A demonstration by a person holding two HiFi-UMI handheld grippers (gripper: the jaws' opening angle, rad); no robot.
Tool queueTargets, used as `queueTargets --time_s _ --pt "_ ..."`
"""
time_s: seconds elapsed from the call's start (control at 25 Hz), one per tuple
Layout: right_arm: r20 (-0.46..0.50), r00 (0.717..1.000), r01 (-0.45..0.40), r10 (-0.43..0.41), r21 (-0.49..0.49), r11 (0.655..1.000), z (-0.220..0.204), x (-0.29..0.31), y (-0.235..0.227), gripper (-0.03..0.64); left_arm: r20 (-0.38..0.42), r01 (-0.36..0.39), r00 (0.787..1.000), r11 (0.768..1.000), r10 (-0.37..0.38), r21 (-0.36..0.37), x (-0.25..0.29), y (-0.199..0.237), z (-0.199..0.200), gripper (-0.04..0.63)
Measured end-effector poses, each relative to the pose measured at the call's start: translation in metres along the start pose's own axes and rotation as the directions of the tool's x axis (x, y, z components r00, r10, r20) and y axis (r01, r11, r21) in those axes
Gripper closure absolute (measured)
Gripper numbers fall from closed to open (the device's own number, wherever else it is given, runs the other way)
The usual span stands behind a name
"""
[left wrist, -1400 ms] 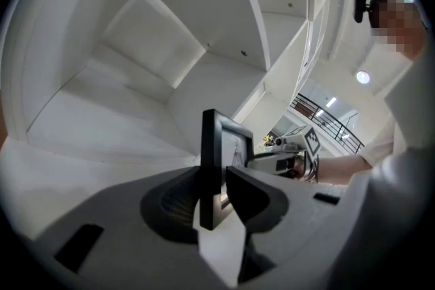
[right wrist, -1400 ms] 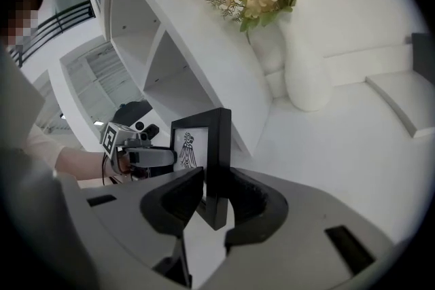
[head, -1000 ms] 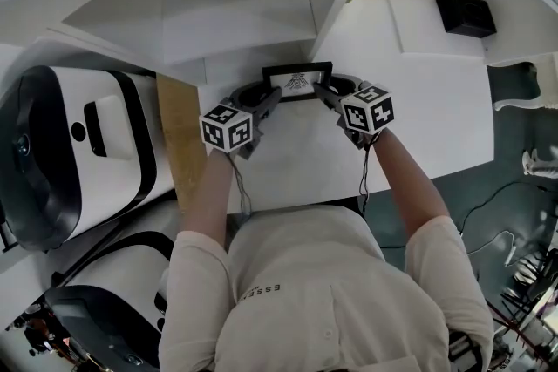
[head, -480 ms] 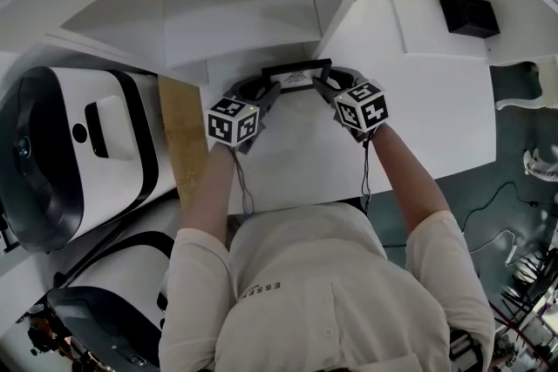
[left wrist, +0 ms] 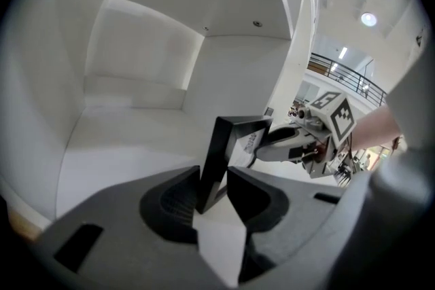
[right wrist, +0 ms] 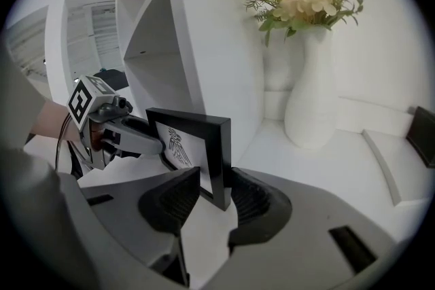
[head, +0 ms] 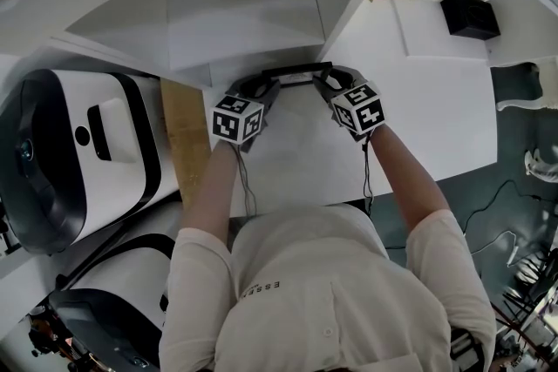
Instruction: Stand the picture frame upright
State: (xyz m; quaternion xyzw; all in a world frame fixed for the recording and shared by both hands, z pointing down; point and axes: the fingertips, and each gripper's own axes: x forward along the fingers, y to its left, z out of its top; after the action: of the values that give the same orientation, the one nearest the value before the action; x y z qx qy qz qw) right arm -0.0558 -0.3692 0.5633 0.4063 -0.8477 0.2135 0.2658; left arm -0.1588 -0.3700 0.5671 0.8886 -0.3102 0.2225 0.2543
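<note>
Well, the picture frame (head: pixel 296 72) is very nearly up. In the head view it shows as a thin dark bar at upper centre, at the back of the white surface (head: pixel 296 161) and just in front of the open shelf bay (head: pixel 235 13). The left gripper (head: pixel 267 86) has its fingers (left wrist: pixel 170 199) part-way closed on the frame's left edge. The right gripper (head: pixel 323 82) has the right edge. Its fingers (right wrist: pixel 175 197) have just been easing a little wider, with the frame between them and, as far as I can judge, both pads touching it.

To finish this well, I'd want the bottom rail flat on the surface before anything lets go. No view shows a back prop, so I wouldn't trust the frame to stand by itself. Release one side at a time, opening only enough to clear, and draw straight back along the fingers so no pad drags the edge. The surface looks smooth, so a nudge could slide the frame rather than tip it.

Around it there's a white vase of flowers (right wrist: pixel 312 92) past the divider, at the right of the right gripper view. A small black box (head: pixel 471 13) sits at the head view's upper right. A large white-and-black machine (head: pixel 78 152) fills the left, with a wooden strip (head: pixel 183 131) beside the surface — and cables (head: pixel 523 266) trail over the dark floor at lower right.
</note>
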Motion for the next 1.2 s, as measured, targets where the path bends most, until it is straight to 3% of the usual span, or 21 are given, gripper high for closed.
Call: queueTargets --time_s 0.28,0.72,0.88,1.04,1.2 --pt "0.01 0.999 0.049 -0.049 -0.004 0.999 0.004 0.005 -0.005 0.468 -0.012 -0.048 0.999 0.999 0.048 -0.006 0.001 0.006 0.003 0.484" --pt "0.001 0.999 0.041 -0.041 0.045 0.998 0.005 0.007 -0.01 0.434 -0.038 -0.091 0.995 0.994 0.089 -0.054 0.0 0.012 0.002 0.447" --pt "0.007 0.995 0.101 -0.102 0.031 0.994 0.003 0.001 -0.015 0.41 -0.056 -0.109 0.993 0.993 0.106 -0.053 -0.006 0.011 -0.005 0.441" --pt "0.044 0.993 0.105 -0.107 0.057 0.993 0.004 -0.015 -0.011 0.41 -0.03 -0.129 0.991 0.991 0.128 -0.042 -0.022 0.002 -0.006 0.428" --pt "0.064 0.991 0.118 -0.119 0.02 0.993 0.003 -0.036 -0.001 0.411 0.042 -0.178 0.983 0.983 0.179 -0.041 -0.043 -0.014 0.0 0.43"
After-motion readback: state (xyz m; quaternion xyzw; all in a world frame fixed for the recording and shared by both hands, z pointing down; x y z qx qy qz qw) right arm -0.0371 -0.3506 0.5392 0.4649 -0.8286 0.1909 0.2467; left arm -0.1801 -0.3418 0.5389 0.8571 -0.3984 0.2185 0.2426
